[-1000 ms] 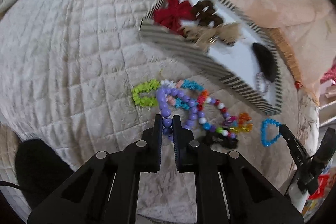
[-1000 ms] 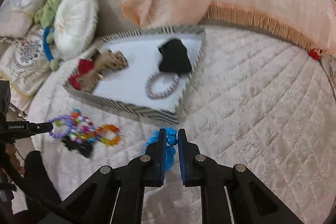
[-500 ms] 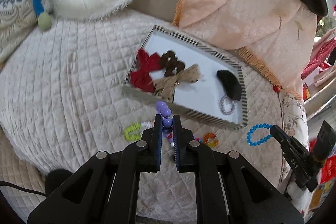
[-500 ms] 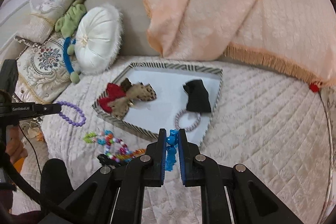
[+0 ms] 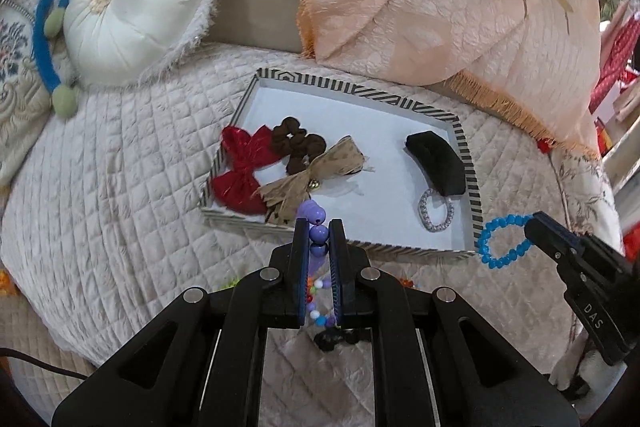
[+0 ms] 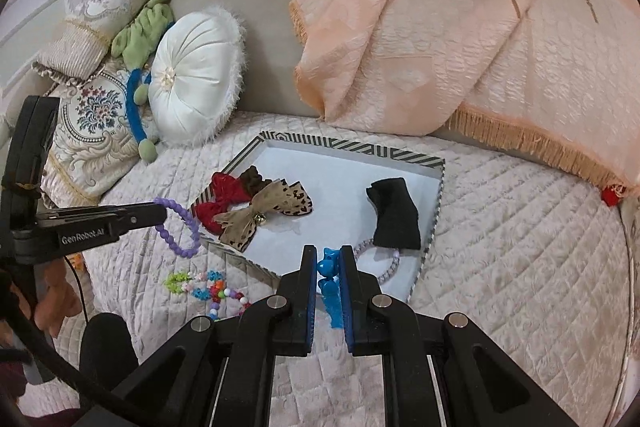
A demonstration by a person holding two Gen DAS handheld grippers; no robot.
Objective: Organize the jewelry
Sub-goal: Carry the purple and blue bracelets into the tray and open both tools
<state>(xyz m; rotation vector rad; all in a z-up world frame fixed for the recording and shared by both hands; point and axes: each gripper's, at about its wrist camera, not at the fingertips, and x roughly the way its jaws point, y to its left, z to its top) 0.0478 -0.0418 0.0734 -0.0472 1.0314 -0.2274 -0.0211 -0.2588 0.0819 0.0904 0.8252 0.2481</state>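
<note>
Left wrist view: left gripper (image 5: 319,227) clamped on purple bead bracelet (image 5: 317,223), beads pinched between the two fingers, lifted above the quilted bedspread (image 5: 120,211), in front of the near edge of striped tray (image 5: 466,151); right gripper (image 5: 534,227) at right side, pinched on blue bead bracelet (image 5: 500,241), loop hanging free just beside the near right corner of the tray; inside the tray, at left edge, red bow (image 5: 242,171), touching brown scrunchie (image 5: 298,145) and tan leopard bow (image 5: 316,175); at right edge, black hair piece (image 5: 438,161), with silver bracelet (image 5: 436,213) just below, near the right near corner; below the fingers, on bedspread, pile of colourful bead bracelets (image 5: 320,311), mostly hidden, with some black item partly seen next to it

Right wrist view: same grip seen close, fingers (image 6: 308,267) pressed together on the blue beads, one part of the loop hanging down between them; left gripper at left side, holding the purple loop in the air near the left near corner of the tray, above bedspread; colourful pile lying on bedspread in front of the near tray edge, well apart from both held bracelets; round white cushion (image 6: 196,83) behind far left corner of tray; peach blanket (image 6: 420,27) with fringe behind the far edge; part of a hand (image 6: 54,301) seen at left border
</note>
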